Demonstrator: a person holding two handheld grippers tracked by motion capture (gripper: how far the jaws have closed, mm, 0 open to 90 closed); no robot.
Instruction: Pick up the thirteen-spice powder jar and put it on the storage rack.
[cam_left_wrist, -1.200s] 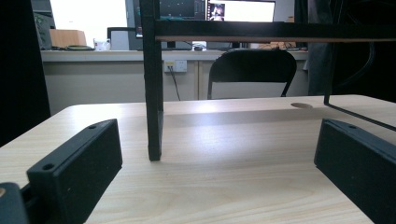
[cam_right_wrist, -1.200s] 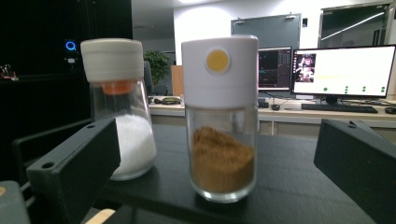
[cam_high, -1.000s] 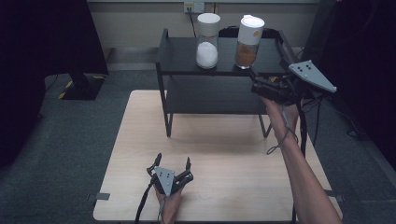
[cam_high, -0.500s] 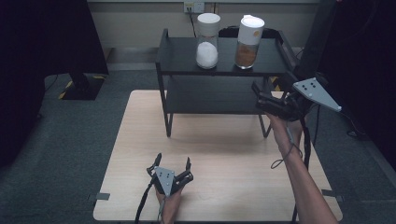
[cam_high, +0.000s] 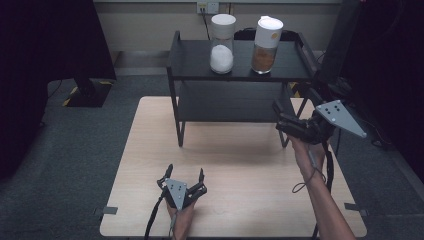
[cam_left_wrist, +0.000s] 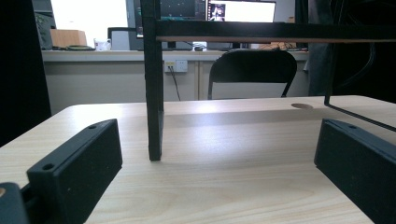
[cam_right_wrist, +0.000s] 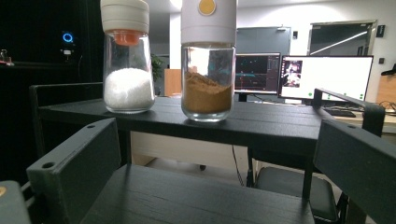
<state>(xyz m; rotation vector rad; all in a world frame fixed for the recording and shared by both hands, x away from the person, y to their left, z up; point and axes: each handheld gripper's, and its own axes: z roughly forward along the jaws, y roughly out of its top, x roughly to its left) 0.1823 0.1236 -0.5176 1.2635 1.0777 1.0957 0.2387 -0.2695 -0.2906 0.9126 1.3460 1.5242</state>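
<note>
Black shelf rack (cam_high: 195, 62) on a pale wood-grain bench (cam_high: 150, 150); white-capped jars hold white powder (cam_high: 221, 59) and brown powder (cam_high: 263, 59).

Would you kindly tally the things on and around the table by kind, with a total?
Jars: 2, one with white grains and one with brown powder
Black shelf racks: 1
Grippers: 2, left gripper and right gripper
Wooden tables: 1
Total: 6
</note>
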